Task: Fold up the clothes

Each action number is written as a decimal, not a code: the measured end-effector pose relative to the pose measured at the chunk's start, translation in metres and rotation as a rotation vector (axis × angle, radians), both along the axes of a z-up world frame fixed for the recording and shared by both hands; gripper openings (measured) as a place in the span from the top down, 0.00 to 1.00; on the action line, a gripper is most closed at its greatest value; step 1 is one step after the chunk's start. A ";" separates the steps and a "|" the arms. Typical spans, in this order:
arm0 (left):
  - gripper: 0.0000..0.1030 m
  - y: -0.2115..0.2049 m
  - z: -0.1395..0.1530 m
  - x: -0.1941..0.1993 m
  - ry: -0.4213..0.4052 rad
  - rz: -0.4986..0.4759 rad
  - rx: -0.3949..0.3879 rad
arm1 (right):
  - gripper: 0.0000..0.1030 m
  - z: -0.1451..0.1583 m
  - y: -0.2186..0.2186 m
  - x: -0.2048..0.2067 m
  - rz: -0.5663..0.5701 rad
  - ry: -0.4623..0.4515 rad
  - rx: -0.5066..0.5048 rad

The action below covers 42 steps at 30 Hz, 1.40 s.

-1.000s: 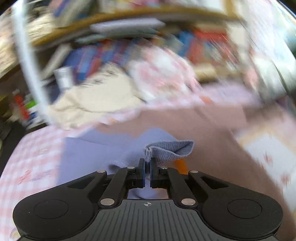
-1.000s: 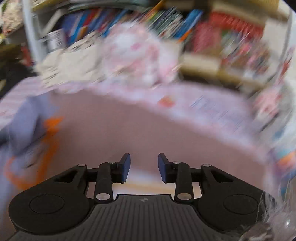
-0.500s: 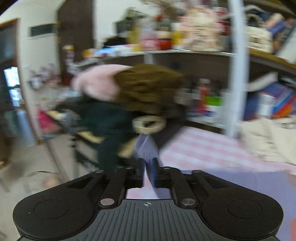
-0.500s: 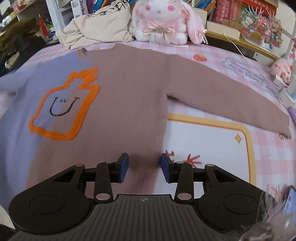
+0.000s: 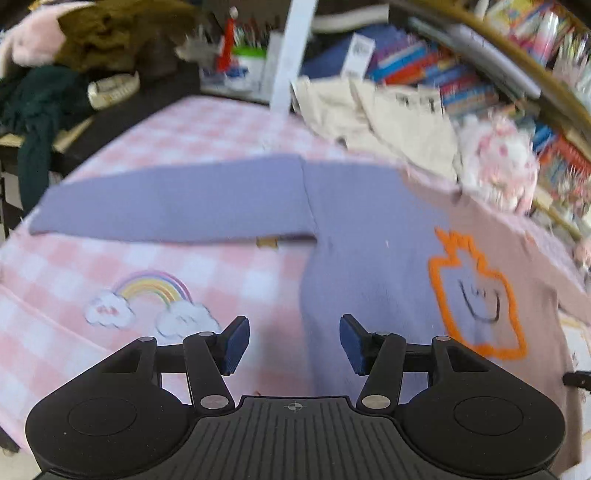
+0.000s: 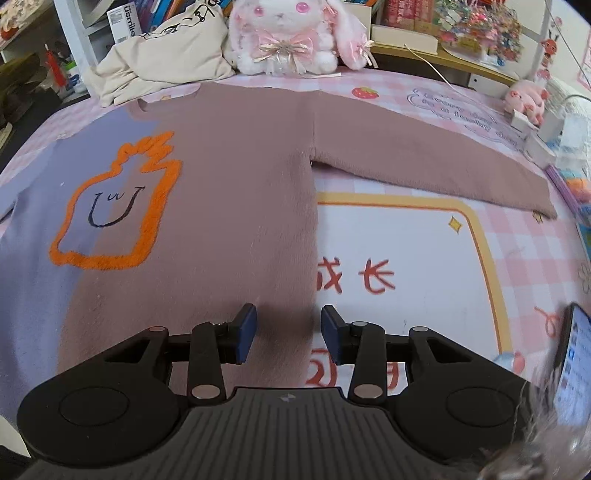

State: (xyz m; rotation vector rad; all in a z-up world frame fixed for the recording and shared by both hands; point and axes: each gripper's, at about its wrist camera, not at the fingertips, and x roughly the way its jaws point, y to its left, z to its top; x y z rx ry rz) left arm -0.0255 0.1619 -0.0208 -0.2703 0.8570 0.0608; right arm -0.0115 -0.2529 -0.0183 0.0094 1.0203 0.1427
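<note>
Fuzzy two-tone sweater (image 6: 229, 192) lies flat; left claw (image 5: 294, 345) and right claw (image 6: 288, 334) both gape empty.

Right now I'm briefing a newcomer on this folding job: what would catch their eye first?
The two-tone sweater, lilac and brown with an orange outlined face, lies spread flat on the pink checked cloth, sleeves out to both sides. Behind its collar sits a white-and-pink plush rabbit. Both the left gripper and right gripper are open.

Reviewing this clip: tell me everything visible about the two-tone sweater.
The sweater lies flat, front up, on the pink checked cover, both sleeves spread sideways. It looks like fuzzy knit, lilac on one half, dusty brown on the other, with an orange outlined smiling-face motif straddling the colour join. A cream garment touches its collar. Neither open tool grips it.
</note>
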 end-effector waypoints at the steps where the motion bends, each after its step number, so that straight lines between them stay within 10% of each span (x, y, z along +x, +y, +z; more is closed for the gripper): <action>1: 0.50 -0.002 -0.003 0.002 0.009 -0.011 0.001 | 0.64 0.000 0.001 -0.003 -0.009 0.002 0.007; 8: 0.95 -0.003 -0.015 0.030 0.054 -0.097 -0.014 | 0.68 0.001 0.003 -0.023 -0.049 0.007 0.044; 12: 0.96 -0.010 -0.016 0.048 0.042 -0.155 0.038 | 0.87 0.001 0.006 -0.028 -0.042 0.003 0.084; 21: 0.94 -0.029 -0.018 0.073 0.021 -0.195 0.115 | 0.88 -0.002 0.015 -0.016 -0.068 -0.057 0.000; 27: 0.73 -0.027 -0.009 0.037 0.015 -0.167 0.060 | 0.56 -0.003 0.011 -0.027 -0.107 -0.058 0.023; 32: 0.72 -0.037 -0.010 0.005 0.022 -0.171 0.010 | 0.56 -0.003 0.008 -0.041 -0.130 -0.044 0.049; 36: 0.78 -0.030 -0.016 0.000 0.038 -0.094 -0.121 | 0.75 -0.002 0.011 -0.045 -0.128 -0.047 0.058; 38: 0.95 -0.028 -0.018 0.000 0.044 -0.081 -0.122 | 0.83 -0.003 0.012 -0.044 -0.127 -0.049 0.071; 42: 0.96 -0.029 -0.014 -0.007 0.023 -0.098 -0.095 | 0.86 -0.003 0.019 -0.045 -0.099 -0.062 0.052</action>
